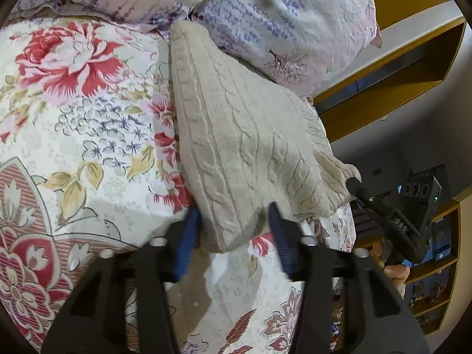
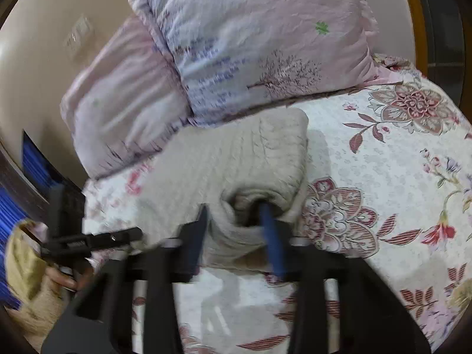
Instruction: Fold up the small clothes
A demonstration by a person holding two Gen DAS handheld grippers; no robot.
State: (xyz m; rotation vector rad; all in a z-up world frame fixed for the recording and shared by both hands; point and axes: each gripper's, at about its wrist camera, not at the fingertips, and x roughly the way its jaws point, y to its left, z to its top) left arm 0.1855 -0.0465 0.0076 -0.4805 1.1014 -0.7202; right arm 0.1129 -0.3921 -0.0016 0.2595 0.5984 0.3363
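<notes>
A cream cable-knit garment [image 1: 242, 135] lies folded on the floral bedspread [image 1: 88, 124], its far end against a pillow. My left gripper [image 1: 234, 211] has its blue pads pressed on both sides of the near corner, shut on the knit. In the same view my right gripper [image 1: 355, 184] holds the garment's right-hand corner, which is raised off the bed. In the right wrist view the knit garment [image 2: 236, 153] bunches up between the fingers of my right gripper [image 2: 233, 211], shut on that bunch. The left gripper [image 2: 132, 233] reaches the cloth's left edge there.
Two lilac printed pillows [image 2: 265, 44] [image 2: 118, 103] lean at the head of the bed, just behind the garment. Wooden shelves [image 1: 398, 65] stand beyond the bed's right side. A person's hand [image 1: 395, 271] holds the right gripper's handle. The bedspread [image 2: 383, 177] spreads wide to the right.
</notes>
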